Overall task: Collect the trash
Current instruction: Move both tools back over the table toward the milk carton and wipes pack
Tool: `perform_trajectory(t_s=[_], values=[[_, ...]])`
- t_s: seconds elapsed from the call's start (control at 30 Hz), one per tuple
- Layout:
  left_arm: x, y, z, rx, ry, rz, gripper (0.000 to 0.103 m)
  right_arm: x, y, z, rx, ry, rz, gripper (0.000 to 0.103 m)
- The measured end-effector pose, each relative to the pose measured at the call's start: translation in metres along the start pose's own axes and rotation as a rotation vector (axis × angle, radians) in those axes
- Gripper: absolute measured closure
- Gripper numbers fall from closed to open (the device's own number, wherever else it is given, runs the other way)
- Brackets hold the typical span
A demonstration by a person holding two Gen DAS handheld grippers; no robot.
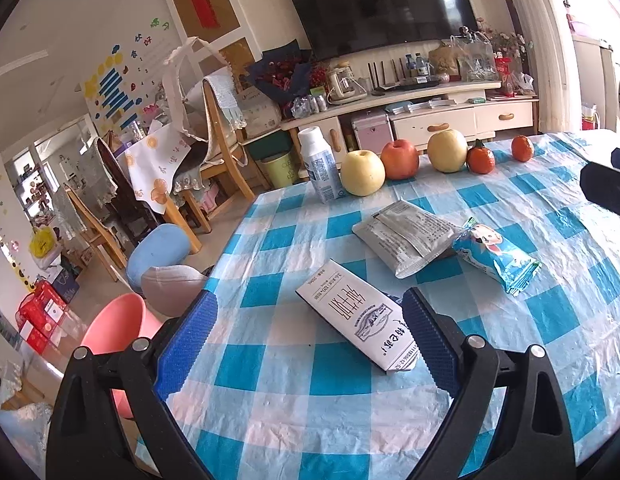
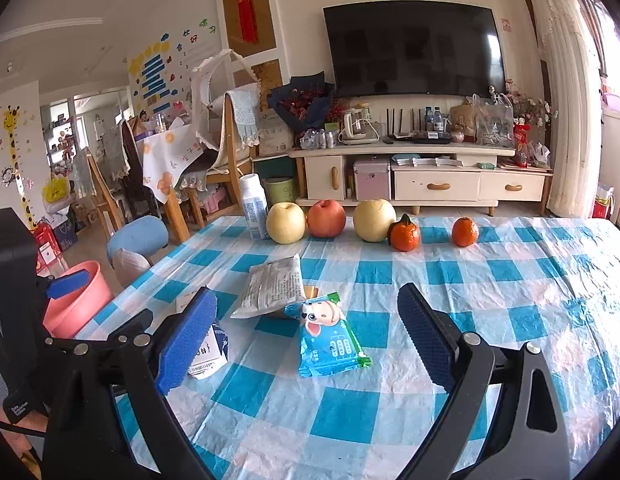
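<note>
A flattened white milk carton (image 1: 359, 316) lies on the blue-checked tablecloth (image 1: 294, 408), just inside my open left gripper (image 1: 310, 332), close to its right finger. Beyond it rest a grey foil packet (image 1: 405, 238) and a blue snack wrapper (image 1: 495, 258). In the right wrist view the blue snack wrapper (image 2: 329, 340) lies between and ahead of the fingers of my open right gripper (image 2: 306, 336); the grey packet (image 2: 272, 290) is behind it, and the carton (image 2: 212, 354) is partly hidden by the left finger. A white plastic bottle (image 1: 319, 164) stands at the far table edge.
A row of fruit (image 2: 371, 220) lines the far edge: two yellow apples, a red apple, two oranges. A pink bin (image 1: 114, 336) stands on the floor left of the table, also the pink bin (image 2: 76, 298) in the right view. Chairs and a blue stool (image 1: 158, 248) stand beyond.
</note>
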State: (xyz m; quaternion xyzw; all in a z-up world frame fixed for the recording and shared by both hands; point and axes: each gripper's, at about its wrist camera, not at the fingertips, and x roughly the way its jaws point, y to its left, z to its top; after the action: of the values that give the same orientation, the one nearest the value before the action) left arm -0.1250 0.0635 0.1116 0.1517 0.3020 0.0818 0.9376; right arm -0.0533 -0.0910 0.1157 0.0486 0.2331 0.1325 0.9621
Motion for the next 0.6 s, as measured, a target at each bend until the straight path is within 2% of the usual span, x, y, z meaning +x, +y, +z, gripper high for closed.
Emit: perform_trajectory(t_s=[0.17,0.3,0.5,0.6], values=[[0.010,-0.011,-0.003,-0.004,0.035,-0.023,0.010,0.005,-0.021,0.004,0.041,0.019,-0.013,0.010],[0.022,-0.016,-0.009,-0.029,0.075,-0.067,0.010,0.011,-0.042,0.006,0.070,0.050,-0.056,0.010],[0.047,-0.016,-0.017,-0.149,0.172,-0.169,0.010,0.025,-0.071,0.006,0.151,0.118,-0.074,0.010],[0.063,-0.017,-0.021,-0.210,0.221,-0.218,0.010,0.038,-0.070,0.002,0.152,0.174,-0.052,0.010]])
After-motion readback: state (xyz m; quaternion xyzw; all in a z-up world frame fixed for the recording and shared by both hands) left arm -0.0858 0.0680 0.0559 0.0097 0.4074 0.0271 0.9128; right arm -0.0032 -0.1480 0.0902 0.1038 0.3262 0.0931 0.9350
